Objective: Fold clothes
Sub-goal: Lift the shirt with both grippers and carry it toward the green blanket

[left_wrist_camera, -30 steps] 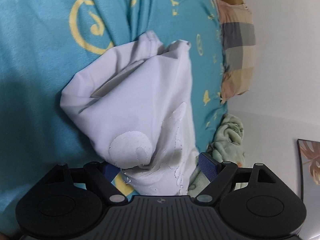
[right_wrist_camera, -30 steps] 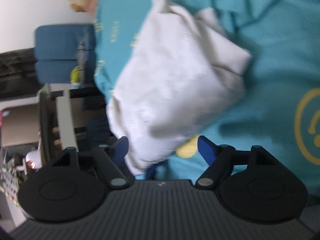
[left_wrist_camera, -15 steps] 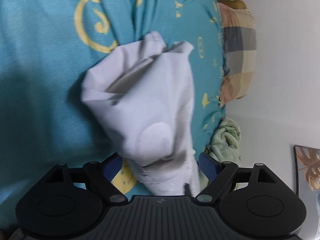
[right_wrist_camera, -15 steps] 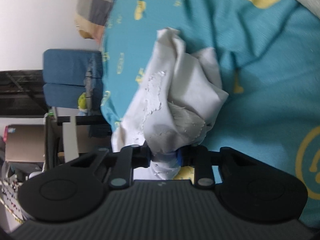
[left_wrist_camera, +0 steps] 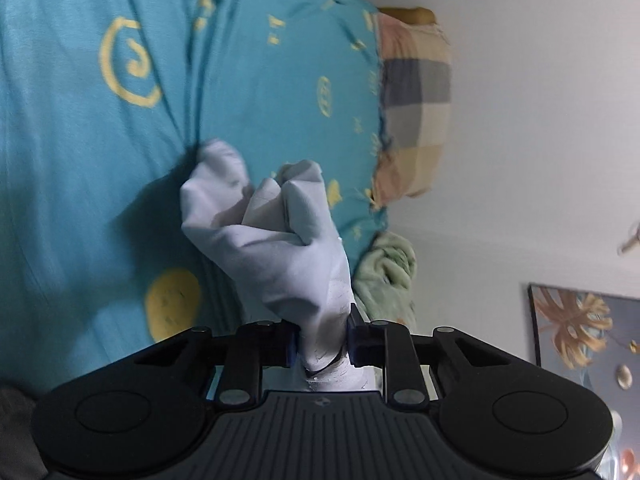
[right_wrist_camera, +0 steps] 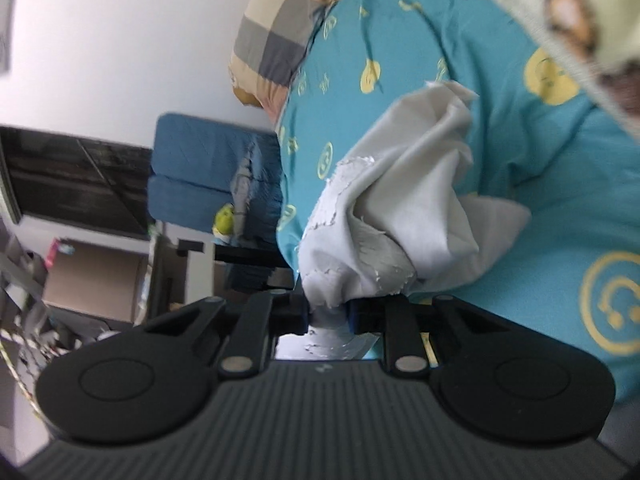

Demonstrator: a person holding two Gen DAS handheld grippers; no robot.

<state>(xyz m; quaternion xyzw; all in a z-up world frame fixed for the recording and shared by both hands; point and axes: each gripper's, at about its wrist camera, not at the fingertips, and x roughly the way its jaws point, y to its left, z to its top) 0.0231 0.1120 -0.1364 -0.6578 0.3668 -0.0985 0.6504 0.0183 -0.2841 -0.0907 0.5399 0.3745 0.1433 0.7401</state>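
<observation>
Left wrist view: the left gripper (left_wrist_camera: 322,344) tips down a little, its jaws closing on a bunch of the white cloth (left_wrist_camera: 276,240), which hangs over the blue bed sheet (left_wrist_camera: 100,184). The right gripper (right_wrist_camera: 328,316) squeezes in on the same cloth. Farther off sit a checked pillow (left_wrist_camera: 412,100) and white wall (left_wrist_camera: 540,120).

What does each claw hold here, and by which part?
Both grip the white garment: the closing left claw pinches a bunched edge with cracked print, and the closing right claw another bunched, printed edge.
</observation>
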